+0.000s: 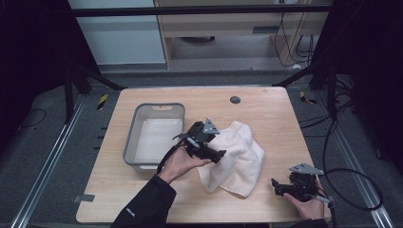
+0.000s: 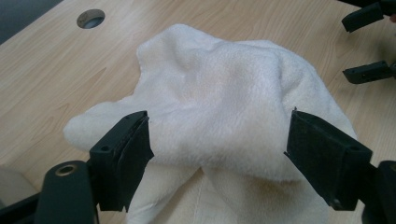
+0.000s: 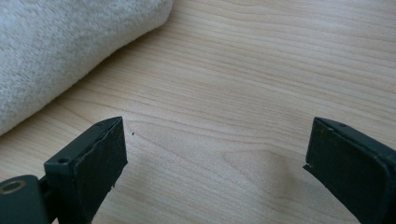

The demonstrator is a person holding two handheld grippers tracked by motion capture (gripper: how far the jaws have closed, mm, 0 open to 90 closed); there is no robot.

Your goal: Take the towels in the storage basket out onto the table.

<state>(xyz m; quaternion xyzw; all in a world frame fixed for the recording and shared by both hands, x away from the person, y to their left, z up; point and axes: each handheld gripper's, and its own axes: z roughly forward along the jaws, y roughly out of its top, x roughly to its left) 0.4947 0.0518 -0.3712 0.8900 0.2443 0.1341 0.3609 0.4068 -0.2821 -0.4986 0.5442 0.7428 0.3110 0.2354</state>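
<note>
A grey basin (image 1: 154, 135) sits left on the wooden table (image 1: 266, 107) — seemingly empty.

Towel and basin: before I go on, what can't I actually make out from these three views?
- Towel: its underside and folded-in corners are hidden by its own bunched folds, in the high view and the left gripper view.
- Towel's left edge, high view: covered by the left gripper.
- Grey basin: near rim partly behind the left hand; whether the white inside is a lining or bare floor is too small to tell.
- Right gripper view: the towel is cut off by the frame edge.
</note>
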